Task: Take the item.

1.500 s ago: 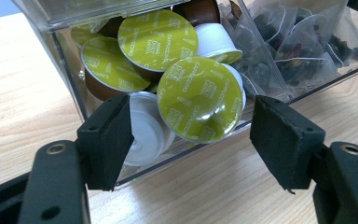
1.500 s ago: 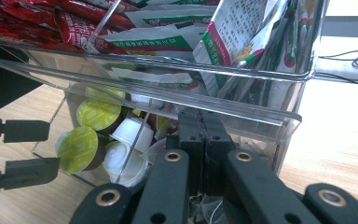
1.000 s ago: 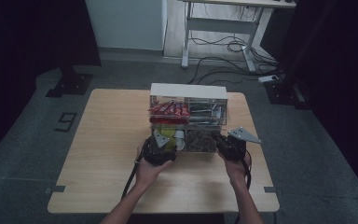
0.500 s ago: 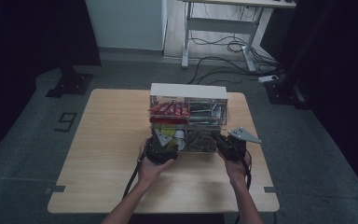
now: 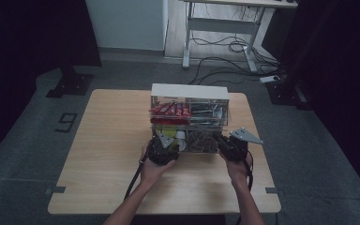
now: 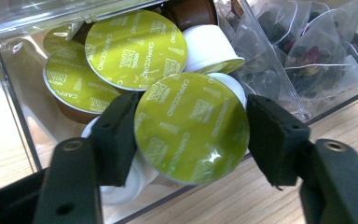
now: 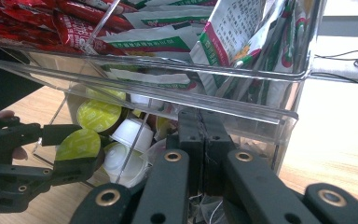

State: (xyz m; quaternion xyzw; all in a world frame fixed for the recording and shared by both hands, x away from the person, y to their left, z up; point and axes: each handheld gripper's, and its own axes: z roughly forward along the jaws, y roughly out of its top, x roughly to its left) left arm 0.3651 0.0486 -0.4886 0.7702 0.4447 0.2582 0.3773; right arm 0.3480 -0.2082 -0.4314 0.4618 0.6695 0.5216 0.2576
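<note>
Pale wood-grain tabletop [image 5: 103, 154] carries my clear acrylic organizer [image 5: 190, 117], a boxy two-tier case at frame centre. At lower left of centre, my left gripper [image 6: 191, 135] has its matte black jaws clamped on one round capsule [image 6: 192, 127] with a glossy lime foil lid, at the lower drawer's mouth. I count four green lids there. Right of it, translucent tea pouches [image 6: 307, 51]. My right gripper [image 7: 200, 140] presses jaws together, empty, against the drawer front.

Dim room, grey floor [image 5: 318, 154]. Light wood tabletop [image 5: 108, 154] standing mid-floor. White desk frame [image 5: 220, 26] sitting at the back, black cables [image 5: 225, 49] trailing under it. Pale wall panel [image 5: 126, 23] lying behind, dark curtains [image 5: 23, 42] hanging at both sides.
</note>
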